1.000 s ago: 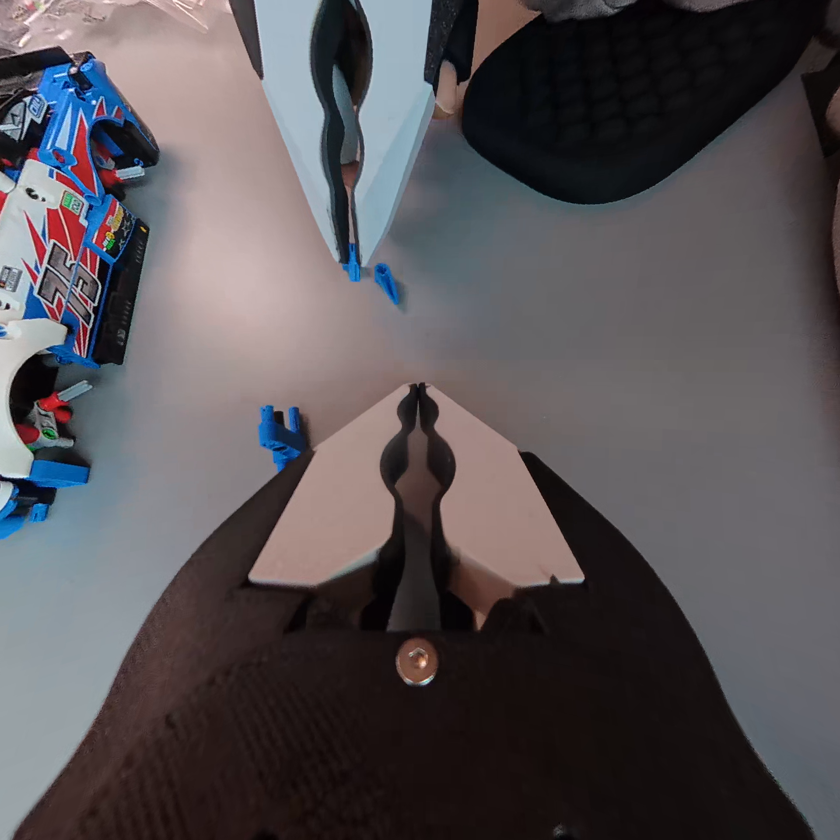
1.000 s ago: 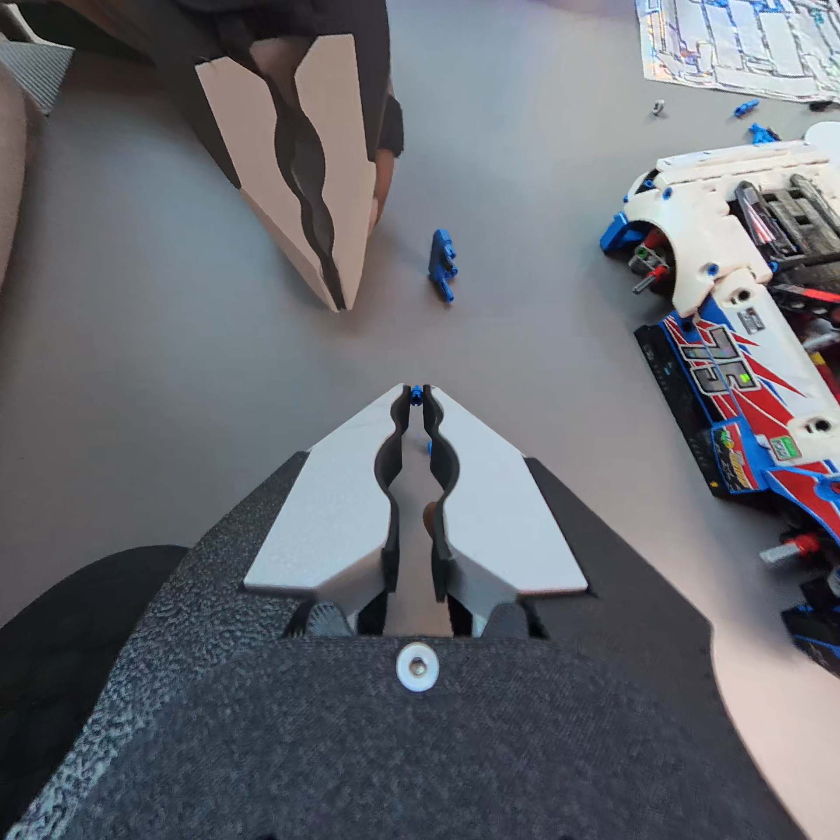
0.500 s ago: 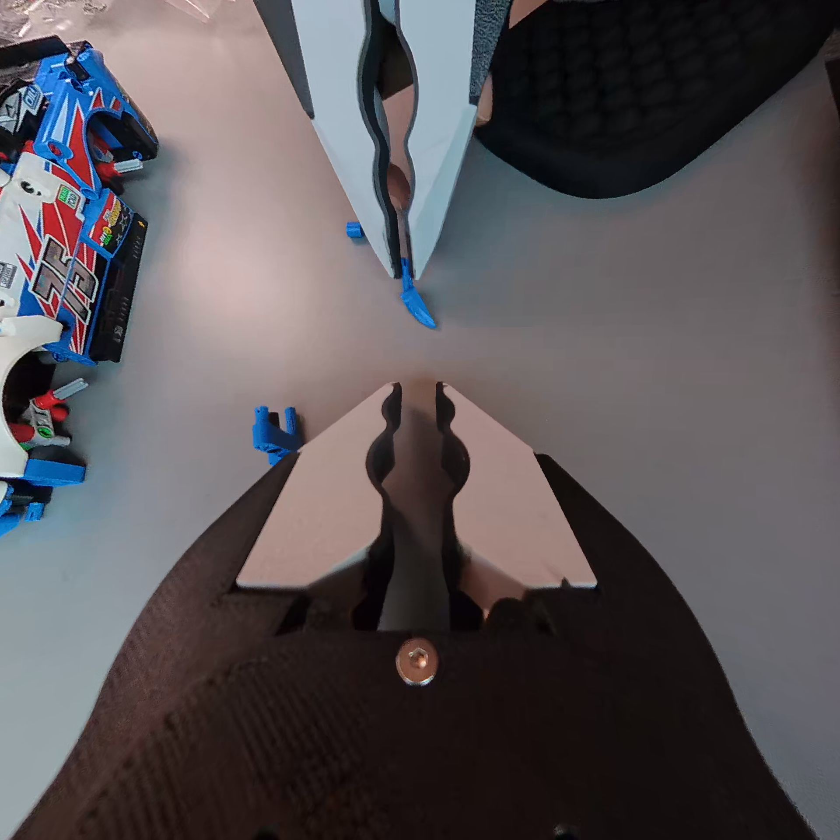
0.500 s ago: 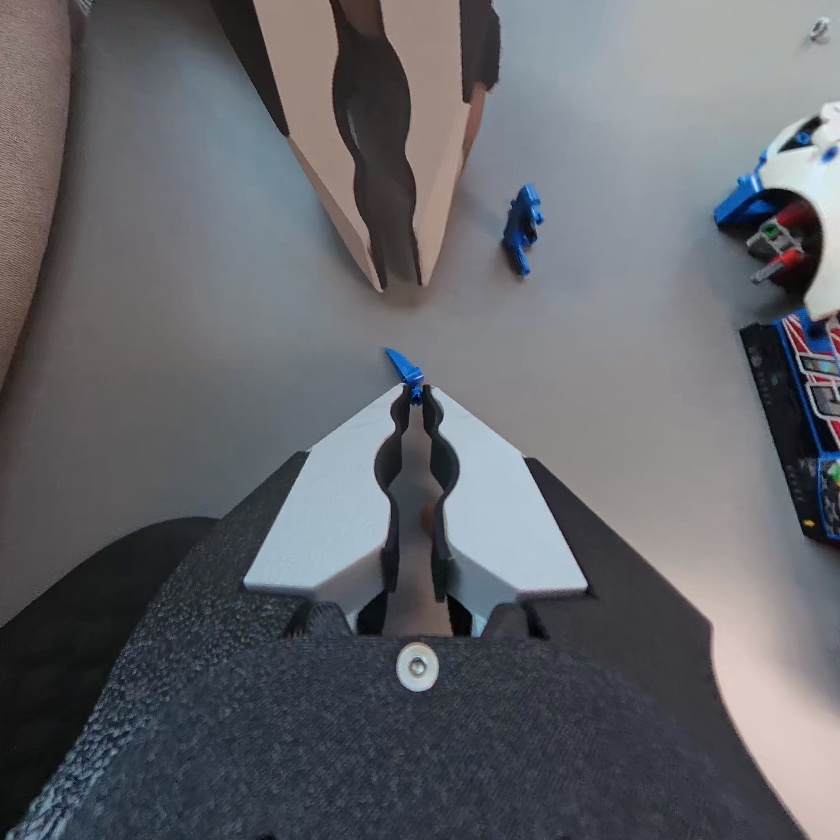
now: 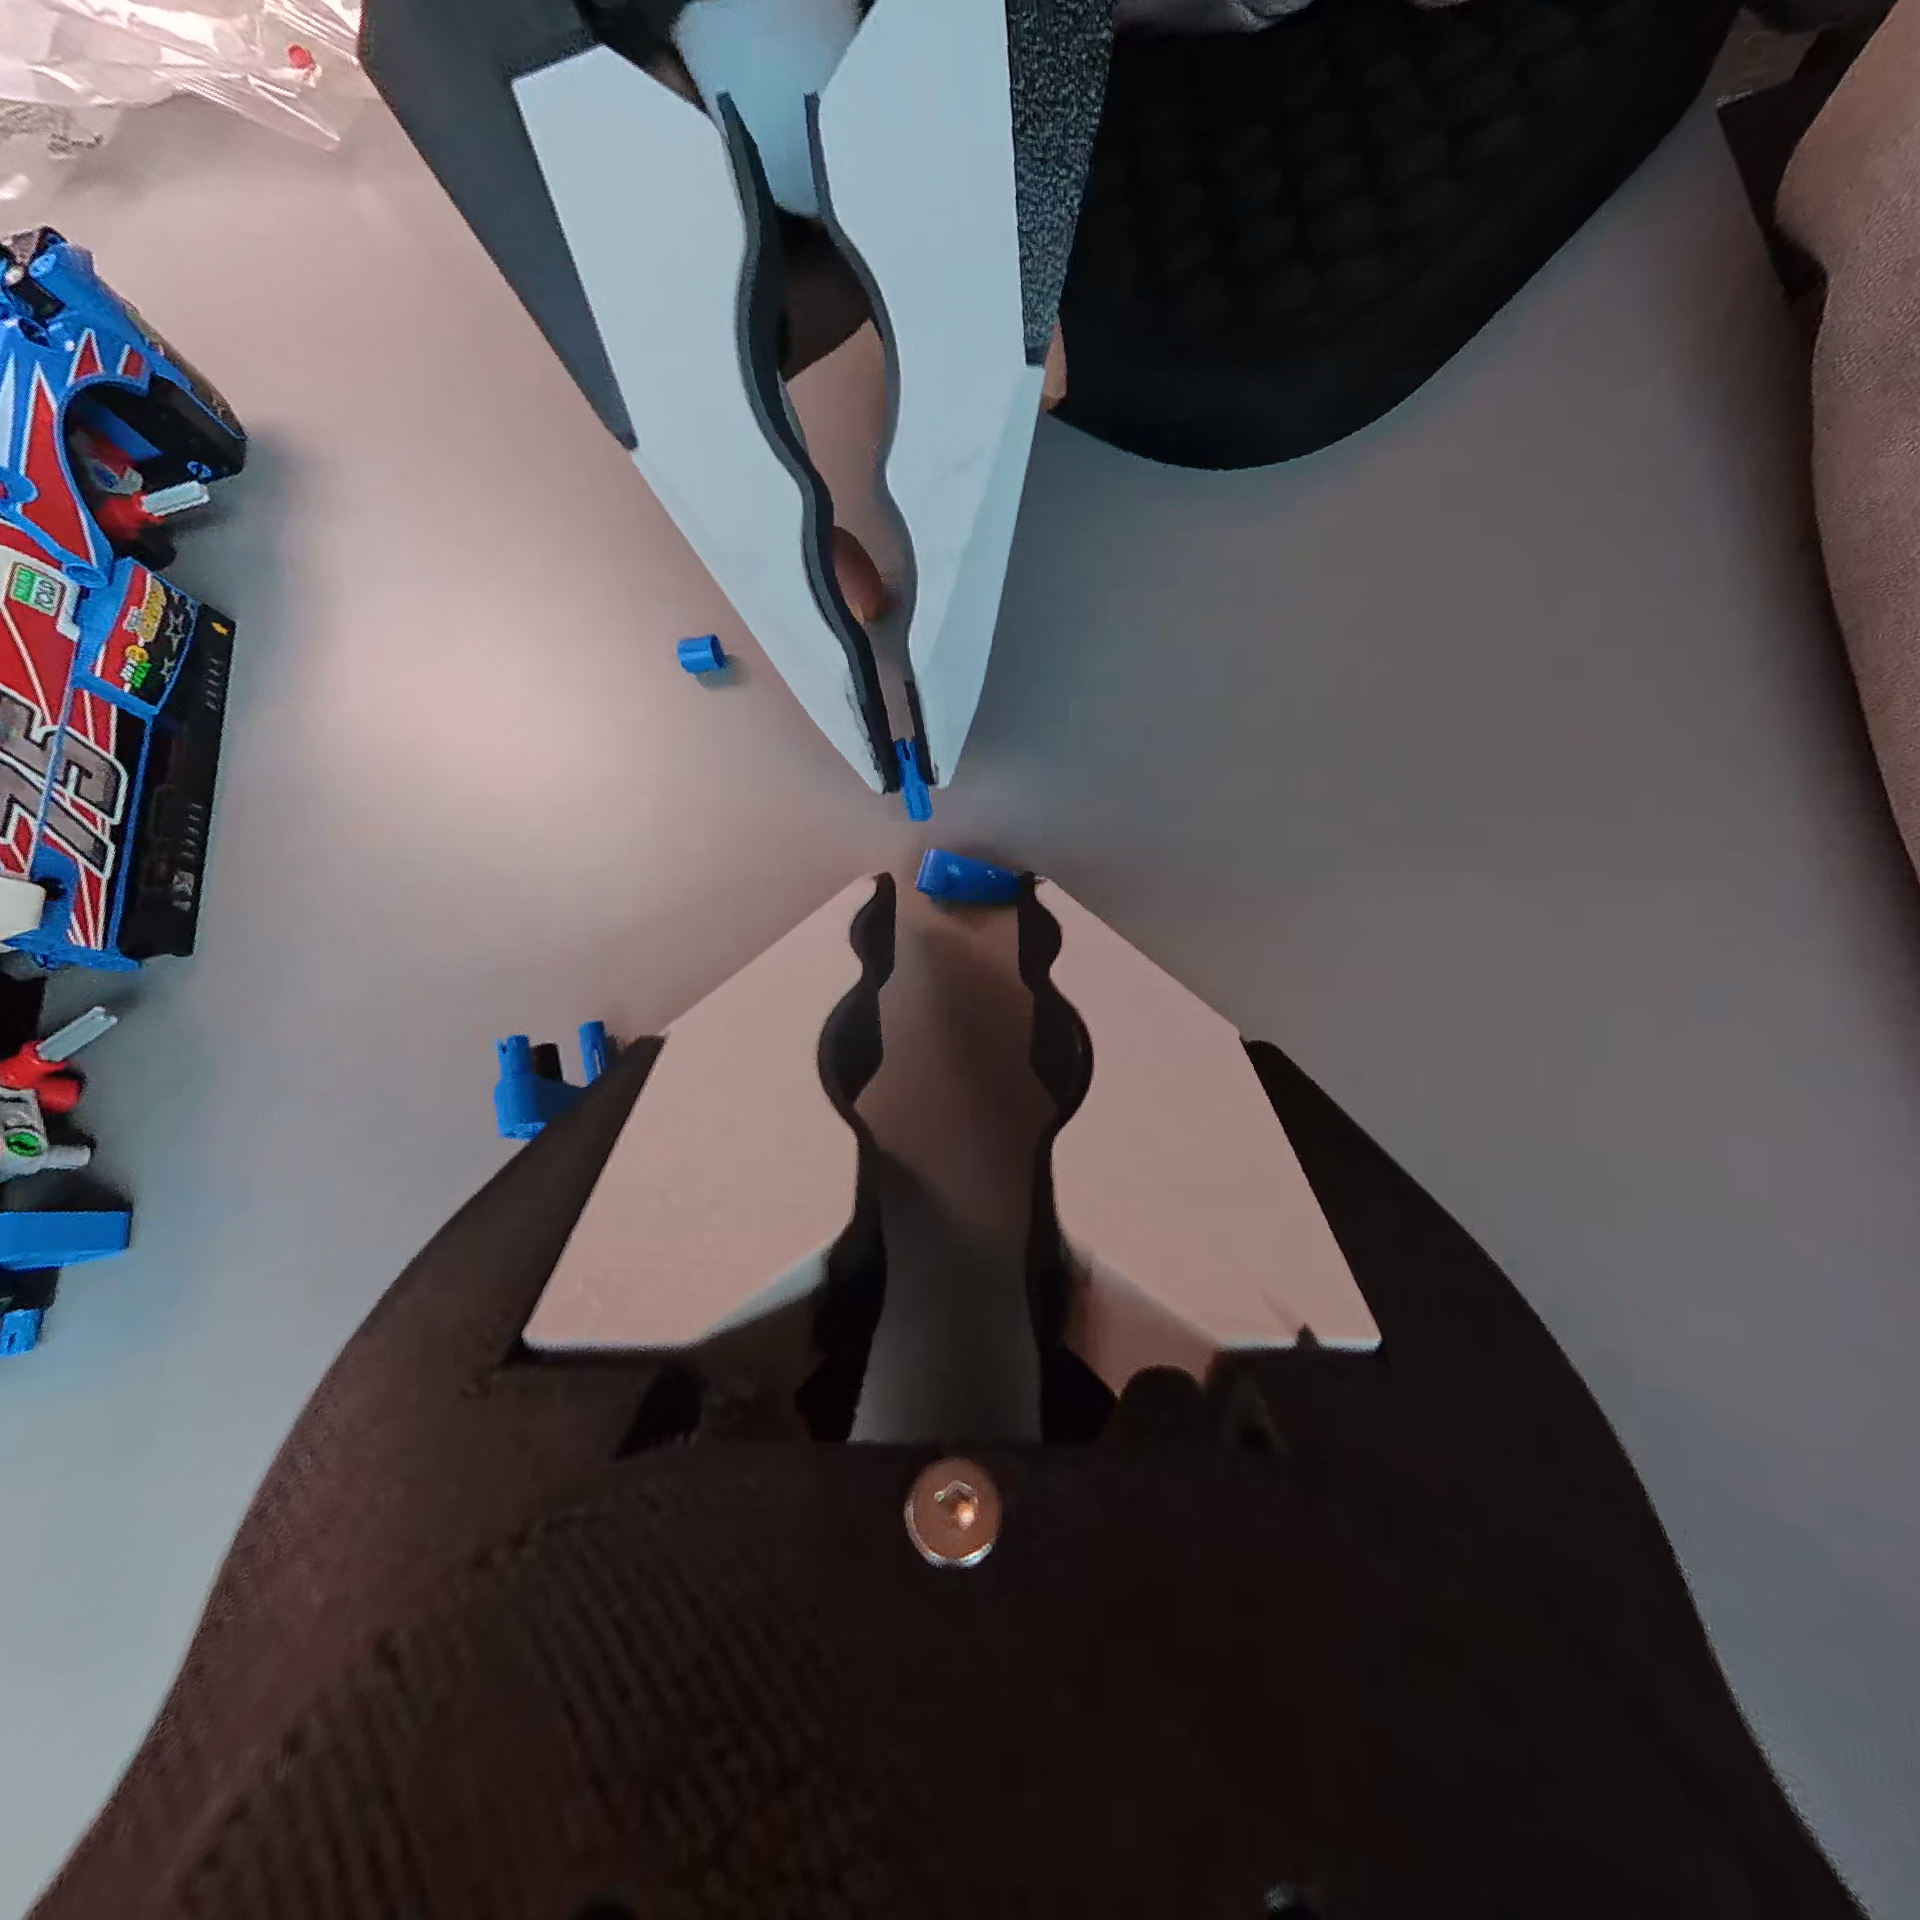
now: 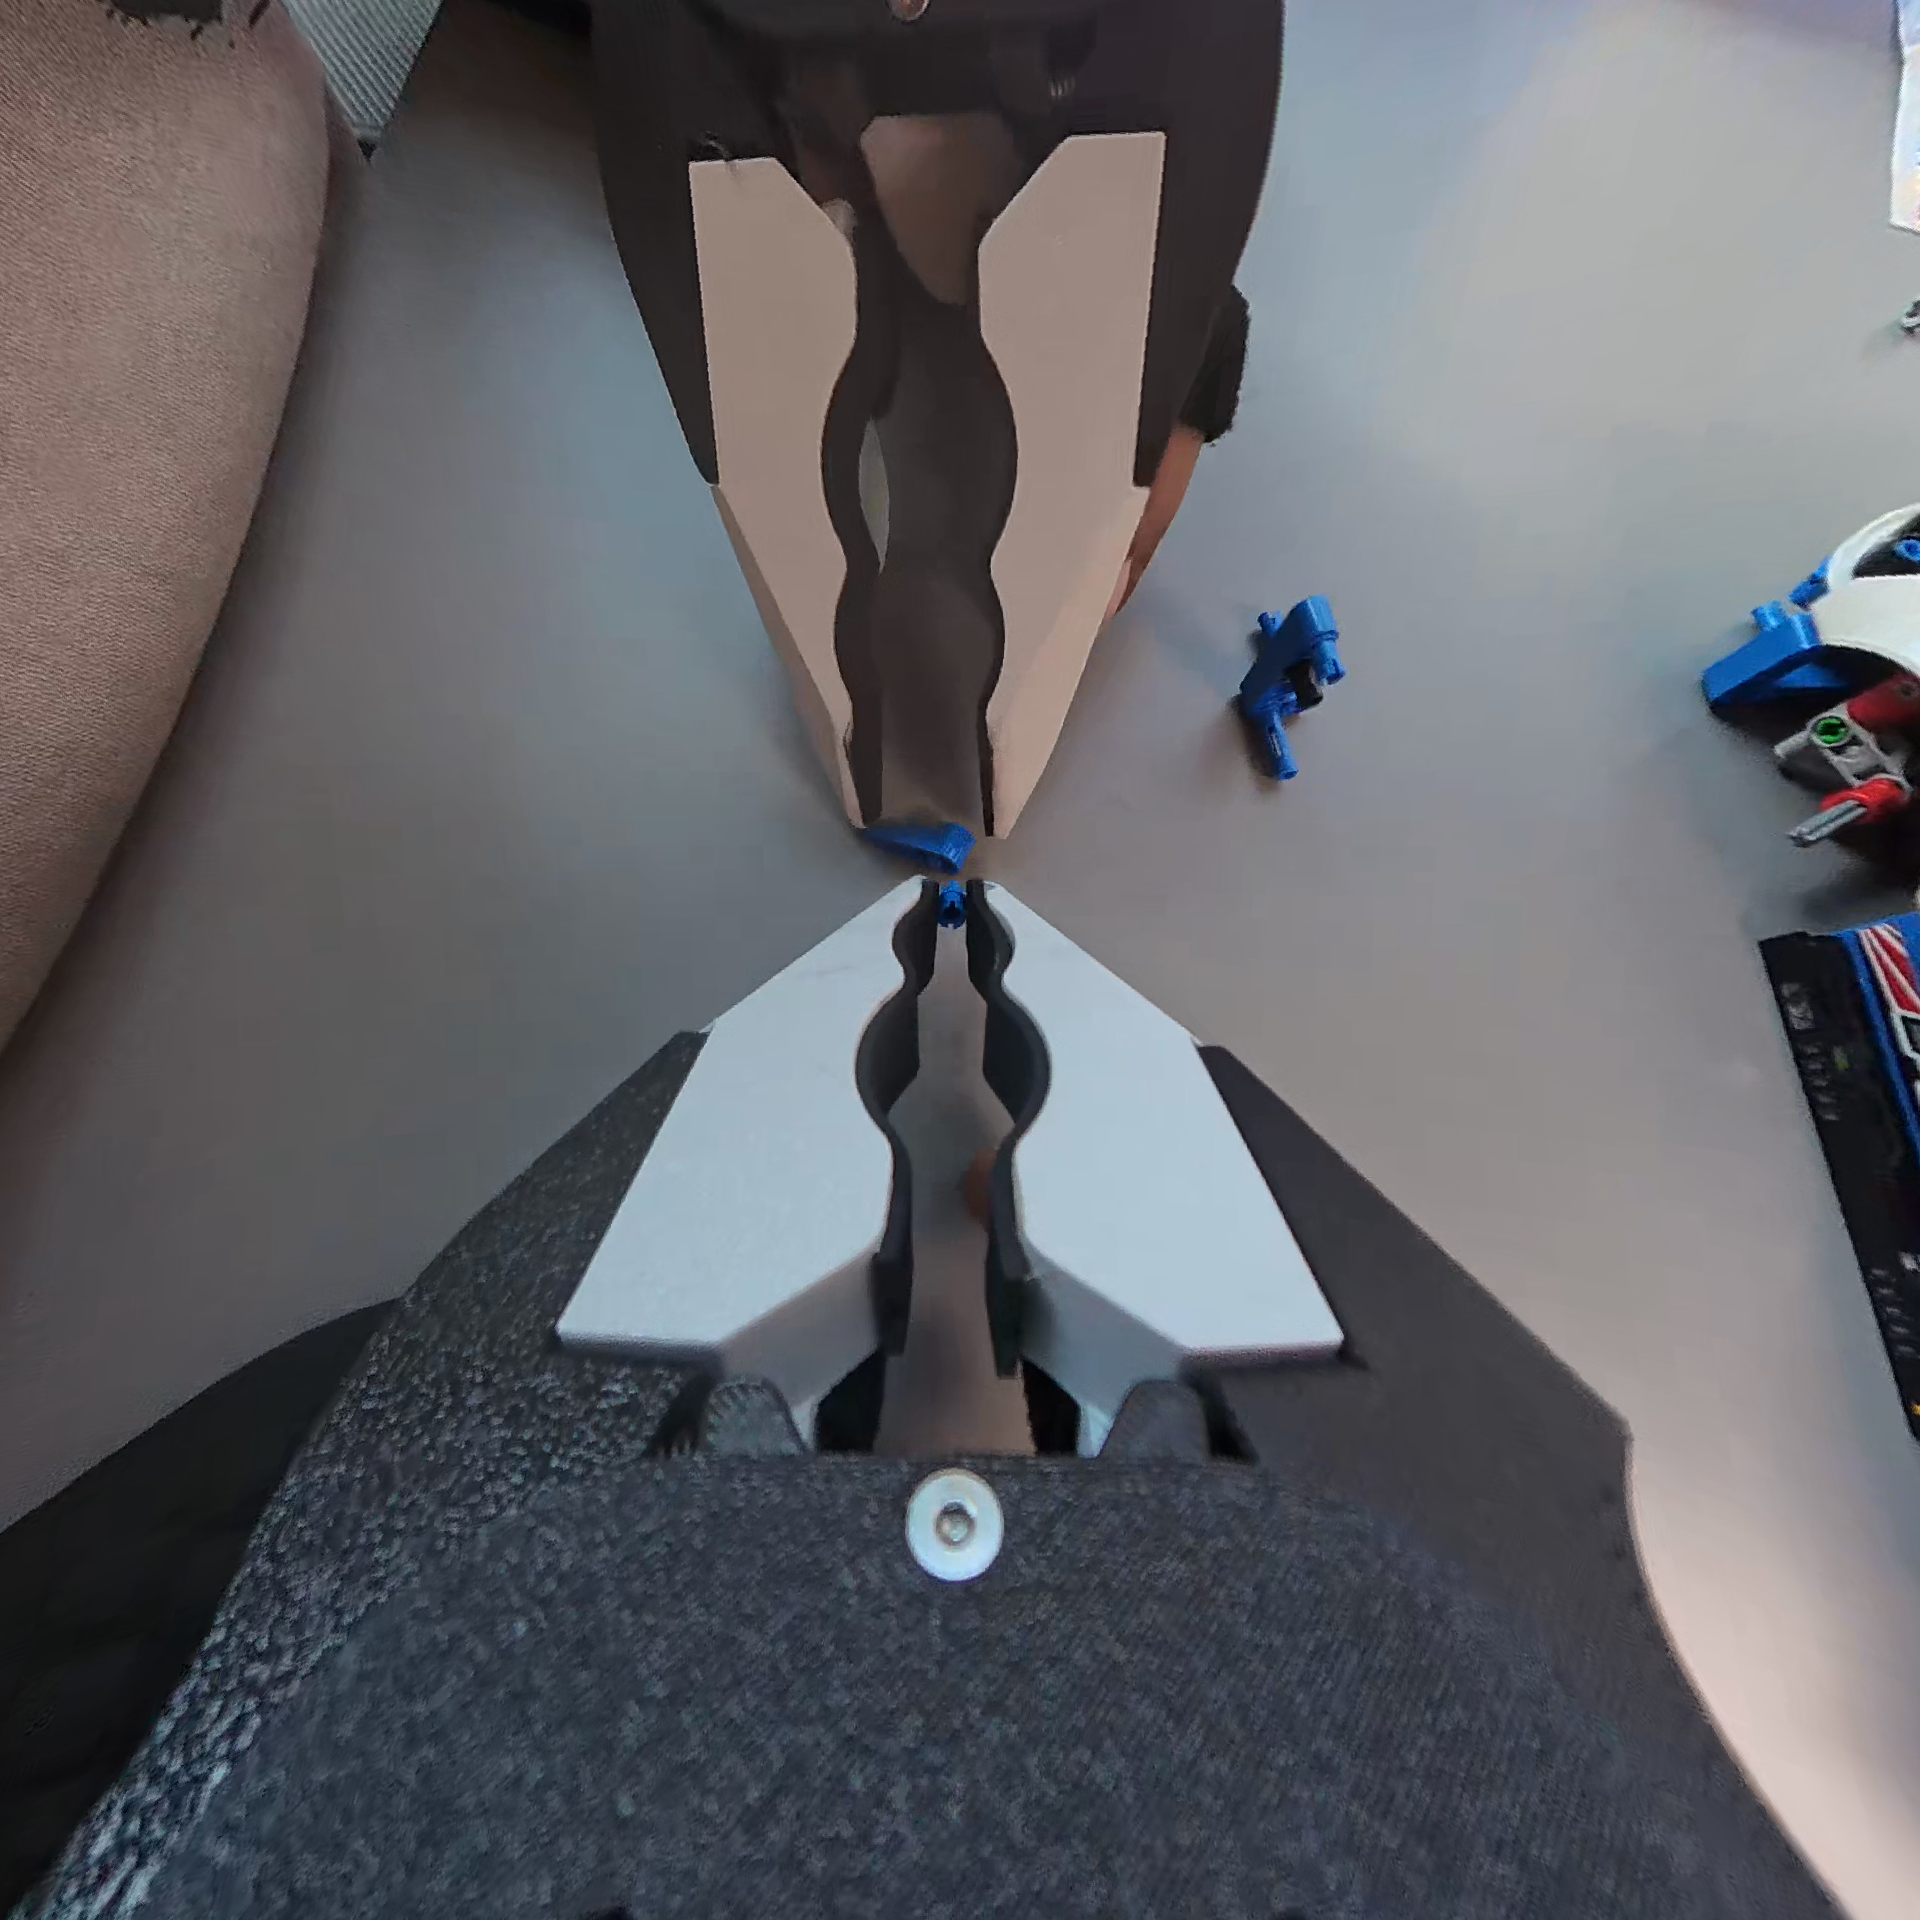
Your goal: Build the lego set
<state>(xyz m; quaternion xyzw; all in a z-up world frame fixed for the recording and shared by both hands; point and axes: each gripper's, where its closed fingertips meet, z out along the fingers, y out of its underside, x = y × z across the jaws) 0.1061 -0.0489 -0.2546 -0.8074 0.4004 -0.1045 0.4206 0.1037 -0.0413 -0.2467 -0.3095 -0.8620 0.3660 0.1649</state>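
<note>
My right gripper (image 6: 951, 891) is shut on a small blue pin (image 6: 949, 902), whose tip sticks out past the fingertips. It also shows in the left wrist view (image 5: 909, 779), coming from the top with the pin (image 5: 912, 777). My left gripper (image 5: 956, 883) is open, and a short blue lego piece (image 5: 961, 878) lies on the grey table between its tips. In the right wrist view the left gripper (image 6: 925, 826) faces the right one tip to tip, with the blue piece (image 6: 920, 840) just beyond the pin.
A blue, white and red lego car (image 5: 94, 675) lies at the left, and shows at the right in the right wrist view (image 6: 1849, 707). A blue connector (image 5: 540, 1081) (image 6: 1288, 681) and a small blue bush (image 5: 701, 657) lie loose. A black mesh seat (image 5: 1351, 260) is behind. Both grippers' tips are close together, under 4 cm apart. From either gripper's tips it is about 15 cm to the black mesh seat (image 5: 1351, 260). Look for it in the right wrist view (image 6: 258, 1480) too.
My left gripper has opened from shut. The right gripper has come closer with the pin, and the blue piece now lies between the left gripper's tips.
</note>
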